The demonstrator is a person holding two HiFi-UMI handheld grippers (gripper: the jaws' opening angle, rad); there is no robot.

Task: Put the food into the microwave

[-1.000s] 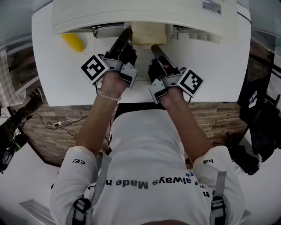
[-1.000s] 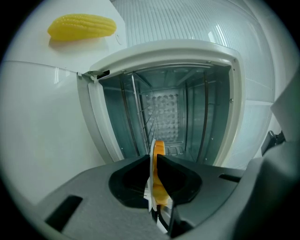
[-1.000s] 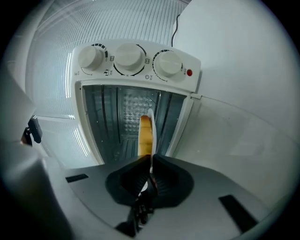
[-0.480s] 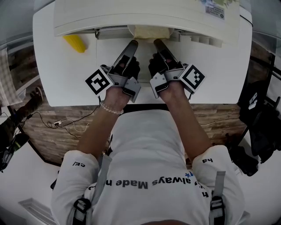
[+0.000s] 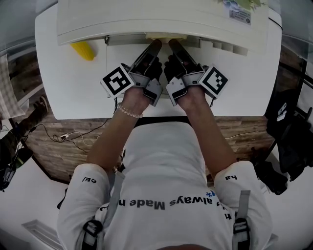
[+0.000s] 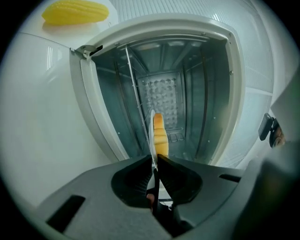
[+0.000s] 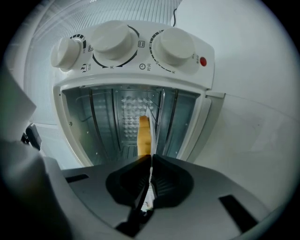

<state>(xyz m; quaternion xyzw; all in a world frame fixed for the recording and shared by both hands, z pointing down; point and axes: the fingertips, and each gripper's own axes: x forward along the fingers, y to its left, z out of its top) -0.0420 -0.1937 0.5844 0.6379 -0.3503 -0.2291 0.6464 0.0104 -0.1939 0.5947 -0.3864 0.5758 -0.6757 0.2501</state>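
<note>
A slice of yellow bread rides on a thin white plate that reaches into the open microwave. In the head view only a sliver of the bread shows under the microwave's top. My left gripper has the plate's rim between its jaws, which are closing and sit tight against it. My right gripper is shut on the plate's other rim, and the bread stands just beyond its jaws. Both grippers point into the cavity, side by side.
A yellow corn cob lies on the white table to the left of the microwave, also seen in the left gripper view. Three white knobs line the microwave's panel. The metal cavity holds only the plate.
Both grippers have moved forward and closer together. The plate and bread have slid in under the microwave's top, so most of the bread is now hidden in the head view.
</note>
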